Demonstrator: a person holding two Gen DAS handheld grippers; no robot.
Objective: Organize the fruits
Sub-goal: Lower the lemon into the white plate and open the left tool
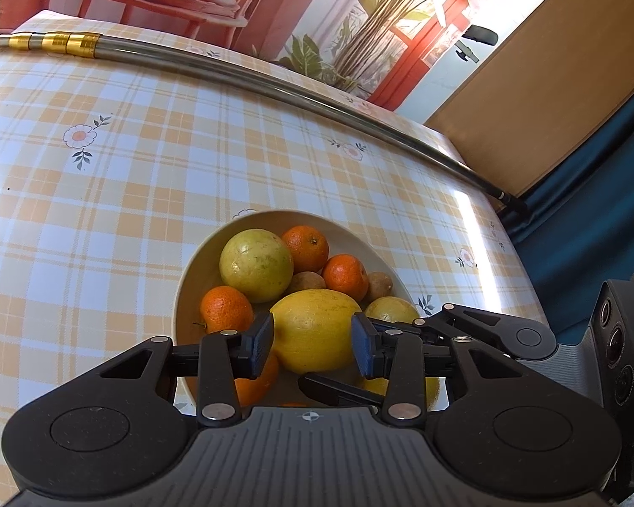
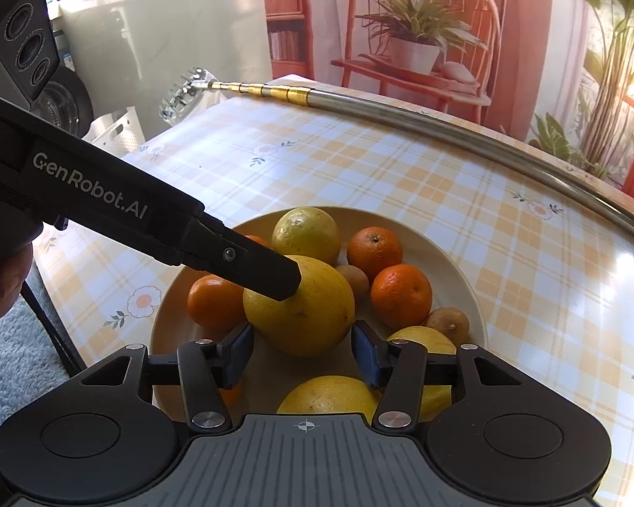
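Observation:
A cream bowl [image 1: 178, 308] [image 2: 465, 262] on the checked tablecloth holds several citrus fruits. My left gripper [image 1: 312, 346] is shut on the large yellow fruit [image 1: 317, 329] [image 2: 304, 312], one blue pad on each side. In the right wrist view one left finger [image 2: 266, 270] presses on that fruit's upper left. My right gripper [image 2: 302, 359] is open, its pads flanking the near lower edge of the same fruit. One right finger [image 1: 338, 388] shows just below the fruit. Around it lie a greenish-yellow fruit [image 1: 255, 266] [image 2: 306, 230], oranges [image 1: 345, 276] [image 2: 400, 295] and small brown fruits [image 2: 448, 323].
A long metal pole [image 1: 274, 84] [image 2: 444, 118] with gold sections lies across the far side of the table. A cardboard box [image 1: 549, 84] stands beyond the table's right edge. A person's hand [image 2: 0, 287] holds the left gripper. More yellow fruits [image 2: 329, 393] lie near the bowl's front.

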